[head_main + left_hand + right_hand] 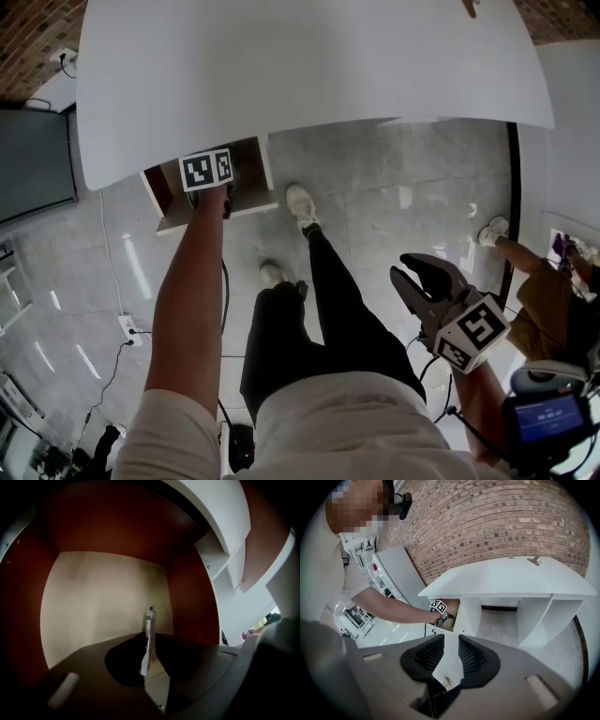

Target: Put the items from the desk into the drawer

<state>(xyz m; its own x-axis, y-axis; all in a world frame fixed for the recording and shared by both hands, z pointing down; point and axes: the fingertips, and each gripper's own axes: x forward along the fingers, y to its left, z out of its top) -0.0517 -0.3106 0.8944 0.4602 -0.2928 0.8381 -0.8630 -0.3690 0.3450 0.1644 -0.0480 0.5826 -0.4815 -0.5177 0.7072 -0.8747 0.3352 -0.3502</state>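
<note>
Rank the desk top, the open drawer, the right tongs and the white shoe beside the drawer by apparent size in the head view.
1. desk top, by far.
2. drawer and right tongs: about alike; the tongs are nearer the camera, the drawer partly hidden.
3. white shoe.

One pen [149, 625], one drawer [174, 217], one desk [309, 66].

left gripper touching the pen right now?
Touching. The left gripper view shows the left gripper with its jaws pinched on the barrel of the pen, inside the drawer.
</note>
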